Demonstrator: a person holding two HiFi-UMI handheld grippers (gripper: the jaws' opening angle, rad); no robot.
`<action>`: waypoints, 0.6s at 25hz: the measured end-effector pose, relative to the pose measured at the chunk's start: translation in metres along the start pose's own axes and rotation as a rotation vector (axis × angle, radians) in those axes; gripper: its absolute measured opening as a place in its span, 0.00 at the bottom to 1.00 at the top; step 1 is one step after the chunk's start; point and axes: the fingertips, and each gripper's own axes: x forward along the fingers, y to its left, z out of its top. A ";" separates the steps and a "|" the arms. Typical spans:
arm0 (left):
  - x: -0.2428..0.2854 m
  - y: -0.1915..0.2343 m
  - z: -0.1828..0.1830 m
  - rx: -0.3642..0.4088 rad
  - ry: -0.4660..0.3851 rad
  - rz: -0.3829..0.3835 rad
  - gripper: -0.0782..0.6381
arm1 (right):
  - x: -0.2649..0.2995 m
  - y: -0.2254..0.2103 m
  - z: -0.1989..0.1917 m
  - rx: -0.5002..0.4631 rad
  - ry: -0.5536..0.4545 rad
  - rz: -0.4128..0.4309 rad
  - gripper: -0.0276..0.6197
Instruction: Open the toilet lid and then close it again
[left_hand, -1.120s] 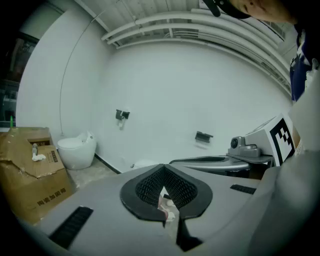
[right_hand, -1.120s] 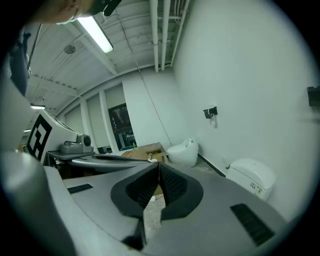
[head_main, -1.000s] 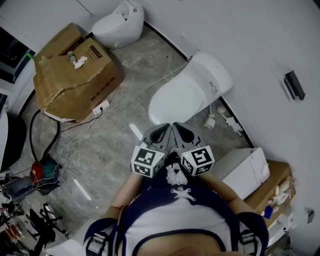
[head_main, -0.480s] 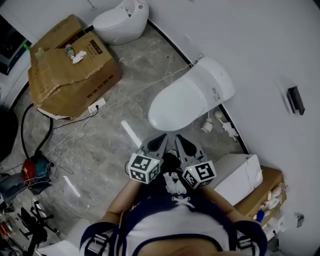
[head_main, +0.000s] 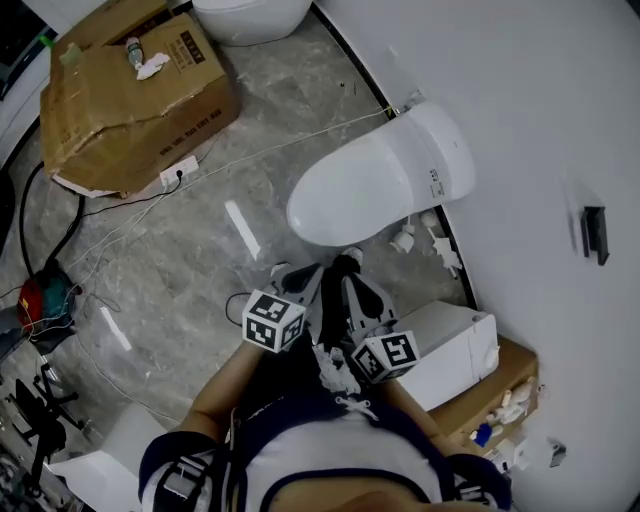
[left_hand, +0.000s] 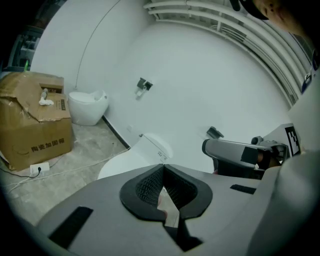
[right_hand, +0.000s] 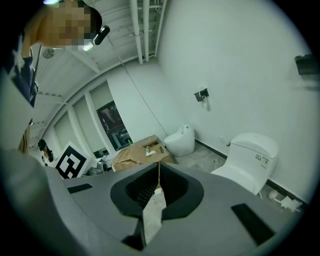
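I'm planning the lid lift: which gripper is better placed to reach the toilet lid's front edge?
Probably left. The left gripper, shut, has the closed toilet lid just beyond its tips. From the right gripper, also shut, the toilet sits off to one side.

White toilet (head_main: 375, 180), brown box (head_main: 125, 100) (grey marbled floor (head_main: 200, 270)).

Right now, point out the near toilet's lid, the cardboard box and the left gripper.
toilet lid (head_main: 365, 190), head view, middle of closed lid.
cardboard box (head_main: 130, 100), head view, top face.
left gripper (left_hand: 163, 167), left gripper view, where shut fingers meet.
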 end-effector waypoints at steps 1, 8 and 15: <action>0.005 0.003 -0.004 -0.018 0.007 -0.002 0.12 | 0.002 -0.003 -0.005 0.012 0.022 0.007 0.06; 0.056 0.043 -0.025 -0.136 0.028 0.048 0.12 | 0.028 -0.032 -0.027 0.054 0.114 0.032 0.06; 0.112 0.082 -0.069 -0.206 0.109 0.094 0.18 | 0.061 -0.062 -0.045 0.029 0.153 0.060 0.06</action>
